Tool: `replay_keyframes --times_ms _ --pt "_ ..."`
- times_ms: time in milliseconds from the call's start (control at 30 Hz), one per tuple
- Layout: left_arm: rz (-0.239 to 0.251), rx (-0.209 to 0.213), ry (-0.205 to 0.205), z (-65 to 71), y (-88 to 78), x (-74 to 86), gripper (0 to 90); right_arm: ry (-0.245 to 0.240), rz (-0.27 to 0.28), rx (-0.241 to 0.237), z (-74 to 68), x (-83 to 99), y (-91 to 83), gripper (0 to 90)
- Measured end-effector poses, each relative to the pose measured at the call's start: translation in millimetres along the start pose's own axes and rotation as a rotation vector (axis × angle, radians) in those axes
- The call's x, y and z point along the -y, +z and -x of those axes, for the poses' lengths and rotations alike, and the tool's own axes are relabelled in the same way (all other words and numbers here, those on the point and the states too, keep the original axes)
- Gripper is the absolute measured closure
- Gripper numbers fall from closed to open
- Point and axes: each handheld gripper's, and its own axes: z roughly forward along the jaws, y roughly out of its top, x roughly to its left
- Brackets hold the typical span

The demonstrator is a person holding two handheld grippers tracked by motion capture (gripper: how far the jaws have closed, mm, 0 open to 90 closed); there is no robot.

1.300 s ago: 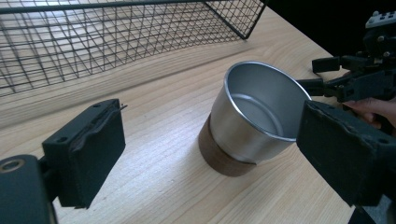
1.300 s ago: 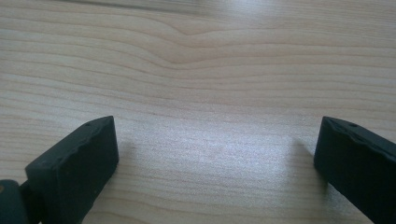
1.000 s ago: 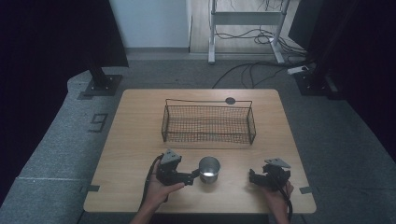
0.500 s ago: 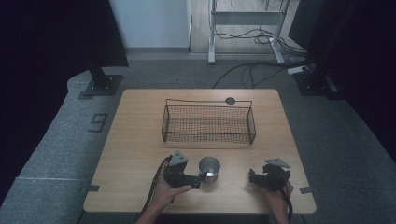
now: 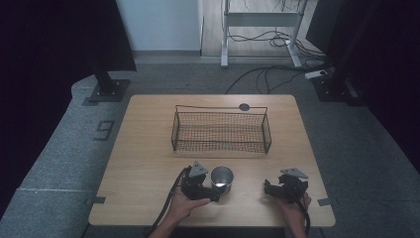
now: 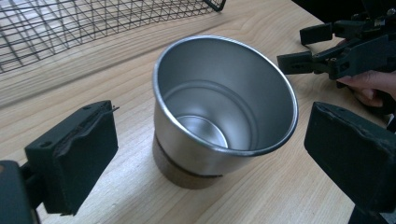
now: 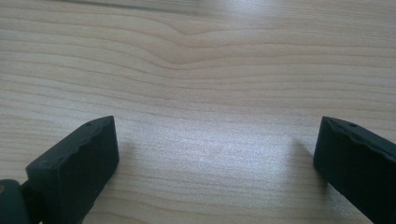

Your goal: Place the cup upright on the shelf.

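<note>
A shiny metal cup (image 5: 221, 177) stands upright and empty on the wooden table (image 5: 148, 148), near its front edge. My left gripper (image 5: 214, 188) lies just left of the cup, and its jaws have just been opening. In the left gripper view the cup (image 6: 224, 107) sits between the two black pads (image 6: 79, 154), with a gap on each side, so the left gripper (image 6: 210, 144) is open around it. My right gripper (image 5: 270, 189) rests to the right of the cup, apart from it. The right gripper (image 7: 215, 154) stands open over bare wood.
A black wire basket (image 5: 220, 130) stands empty across the middle of the table, behind the cup. A small dark round disc (image 5: 244, 106) lies at the far edge. The right gripper (image 6: 327, 51) and its hand show beyond the cup in the left gripper view.
The left gripper has slid to the right up to the cup, so its jaws now flank it. The cup and the right gripper have stayed where they were.
</note>
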Motion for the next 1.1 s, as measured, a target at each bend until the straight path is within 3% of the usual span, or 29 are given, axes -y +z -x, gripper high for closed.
replay_keyframes --times_ms 667,1100 --pt "-0.012 -0.014 0.024 7.7 24.0 -3.6 2.3 0.000 0.000 0.000 0.0 0.0 0.0 0.0" --pt "0.005 -0.031 0.036 9.8 36.9 -0.2 4.0 0.000 0.000 0.000 0.0 0.0 0.0 0.0"
